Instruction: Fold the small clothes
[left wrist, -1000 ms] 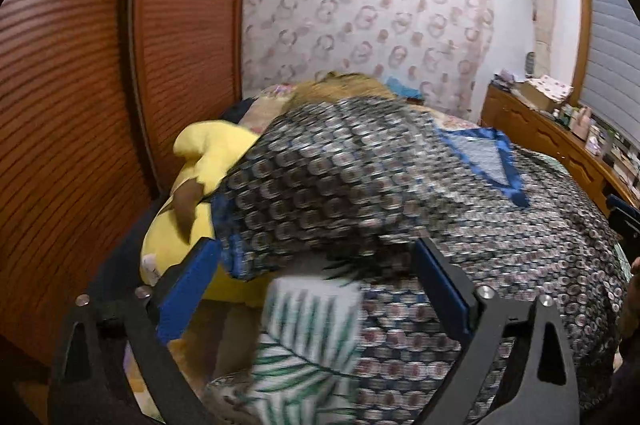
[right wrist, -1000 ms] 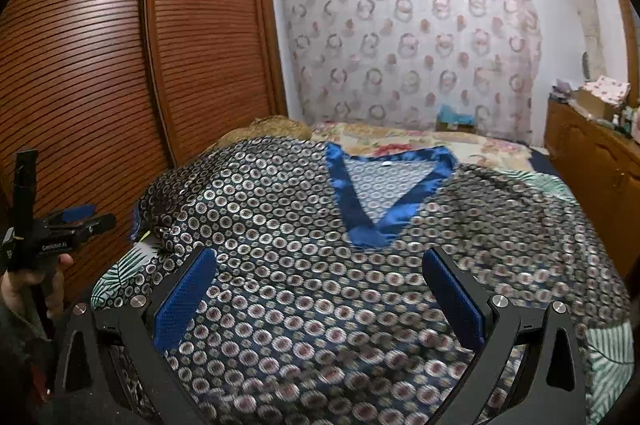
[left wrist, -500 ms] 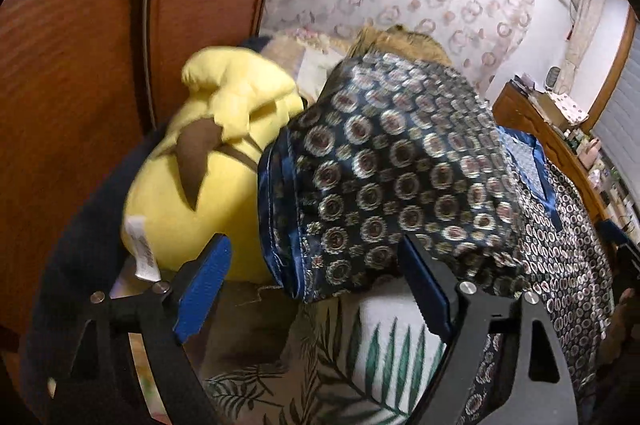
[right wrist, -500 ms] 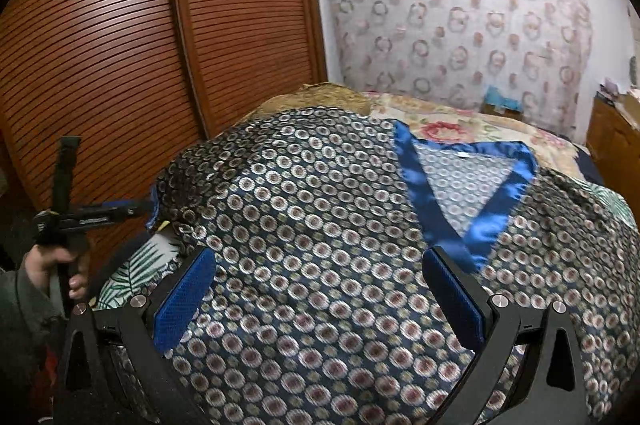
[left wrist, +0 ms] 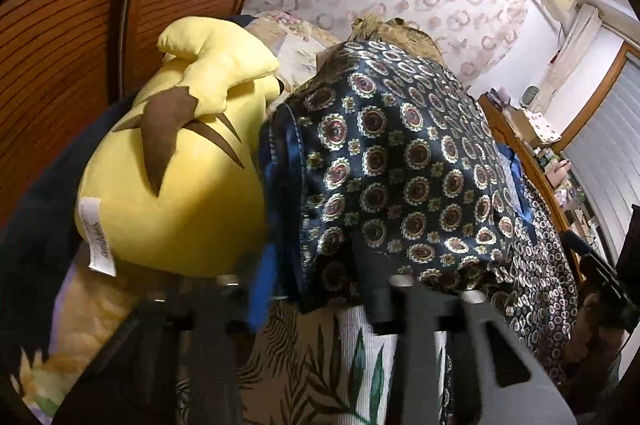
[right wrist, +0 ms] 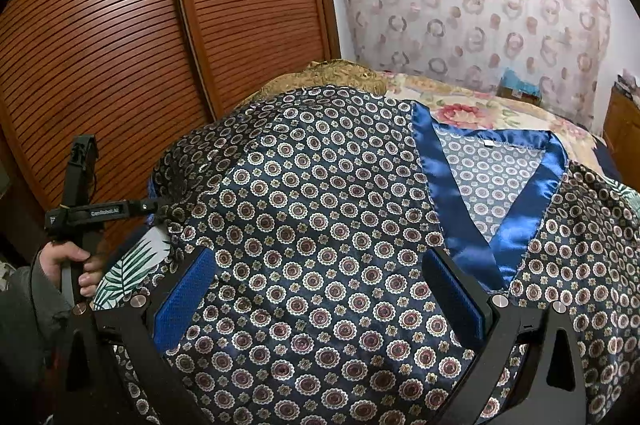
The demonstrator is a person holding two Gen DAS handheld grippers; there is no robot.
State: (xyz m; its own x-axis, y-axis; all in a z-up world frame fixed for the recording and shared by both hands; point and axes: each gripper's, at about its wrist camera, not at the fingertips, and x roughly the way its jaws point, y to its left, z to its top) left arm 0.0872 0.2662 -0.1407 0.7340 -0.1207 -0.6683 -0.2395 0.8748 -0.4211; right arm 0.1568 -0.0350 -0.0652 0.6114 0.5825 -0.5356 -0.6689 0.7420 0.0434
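Top (right wrist: 320, 225) lies flat for folding; left gripper (left wrist: 316, 289), jaws just closing, pinches its sleeve hem beside plush (left wrist: 172, 169); right gripper (right wrist: 320, 289) gapes, holding nothing.

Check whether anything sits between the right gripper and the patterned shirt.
Nothing visible does. The right gripper hangs open directly over the shirt, with only cloth between its jaws. The left gripper has just closed on the sleeve edge.

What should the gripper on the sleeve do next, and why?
Probably lift the sleeve and carry it across onto the shirt. The left gripper has just been closing, its fingers now pinching the sleeve's blue-trimmed edge beside the yellow plush. The right gripper is open over the flat shirt, holding nothing.
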